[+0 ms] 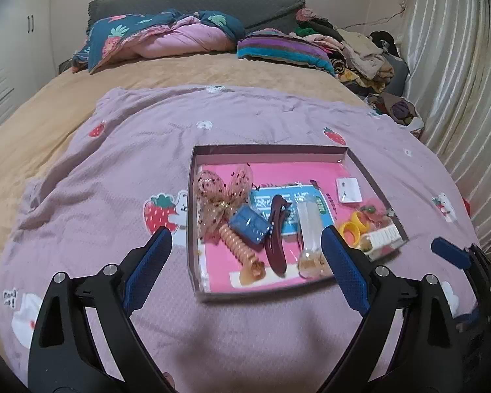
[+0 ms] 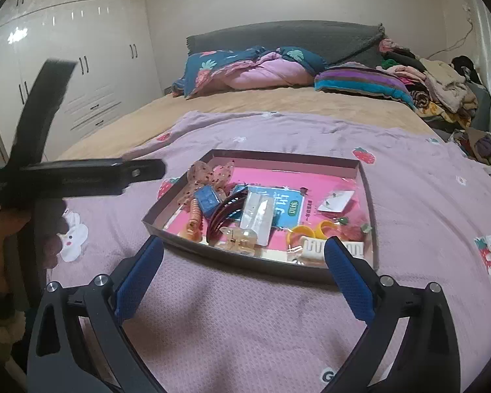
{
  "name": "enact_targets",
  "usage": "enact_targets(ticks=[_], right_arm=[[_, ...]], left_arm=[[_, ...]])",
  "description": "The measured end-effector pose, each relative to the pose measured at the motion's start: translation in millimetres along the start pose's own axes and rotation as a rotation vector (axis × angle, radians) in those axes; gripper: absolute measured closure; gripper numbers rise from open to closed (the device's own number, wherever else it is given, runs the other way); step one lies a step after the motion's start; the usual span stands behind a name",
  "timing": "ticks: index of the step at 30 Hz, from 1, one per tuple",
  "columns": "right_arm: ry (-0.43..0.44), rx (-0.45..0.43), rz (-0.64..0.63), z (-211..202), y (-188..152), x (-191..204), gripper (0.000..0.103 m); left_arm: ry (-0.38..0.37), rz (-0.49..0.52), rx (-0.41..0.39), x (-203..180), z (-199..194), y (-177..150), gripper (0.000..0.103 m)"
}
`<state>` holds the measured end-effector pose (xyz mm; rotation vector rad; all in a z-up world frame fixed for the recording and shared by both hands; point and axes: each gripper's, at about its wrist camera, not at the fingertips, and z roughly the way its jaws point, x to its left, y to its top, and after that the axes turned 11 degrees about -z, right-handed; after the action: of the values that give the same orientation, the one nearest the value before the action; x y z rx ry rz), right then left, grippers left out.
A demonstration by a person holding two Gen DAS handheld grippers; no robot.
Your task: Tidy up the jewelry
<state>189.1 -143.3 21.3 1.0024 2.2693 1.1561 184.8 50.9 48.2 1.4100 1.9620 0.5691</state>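
Two grippers hang over the bed, both with their fingers spread wide and nothing between them: your left gripper (image 1: pixel 245 255) and your right gripper (image 2: pixel 244 265). No earlier picture is at hand, so judge only from how things lie now.

The shallow box (image 1: pixel 193 196) sits on the lilac blanket (image 1: pixel 131 163), toward the near edge of the bed, and it holds all the pieces that show. By its left wall lie the dotted mesh bow (image 1: pixel 222 196), the coiled orange hair tie (image 1: pixel 237 245) and the blue clip (image 1: pixel 248 226). The maroon hair clip (image 1: pixel 275 239) lies mid-box, with a clear packet (image 1: pixel 309 219) just beside it. Yellow rings (image 1: pixel 353 227) and a white comb clip (image 1: pixel 383 239) crowd the near right corner, and a small white earring card (image 1: pixel 348 190) lies toward the far right.

Nothing visible remains loose on the blanket, so this looks like a pause between placements, or the close of the job. Both sets of fingers sit short of the box's near wall, apart from every piece.

If you go on, choose one piece, come down over it from above, and close gently; the pieces overlap, so a neighbour may lift too.
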Motion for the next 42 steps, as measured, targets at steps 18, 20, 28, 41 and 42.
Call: enact_targets(ticks=[18,20,28,41,42], right_arm=[[-0.049,-0.016,0.037,-32,-22,3,0.004],[-0.055,-0.012,0.042,-34,-26,3,0.004],[-0.074,0.012,0.074,-36,-45,-3,0.004],[-0.061,0.030,0.075,-33,-48,-2,0.004],[-0.062,0.031,0.075,-33,-48,-2,0.004]], left_arm=[[0.006,0.005,-0.038,13,-45,-62,0.010],[0.002,-0.001,-0.039,15,-46,-71,0.010],[-0.006,-0.018,-0.035,16,-44,-92,0.010],[-0.004,-0.011,-0.015,13,-40,-97,0.010],[-0.004,-0.010,-0.015,13,-40,-97,0.010]])
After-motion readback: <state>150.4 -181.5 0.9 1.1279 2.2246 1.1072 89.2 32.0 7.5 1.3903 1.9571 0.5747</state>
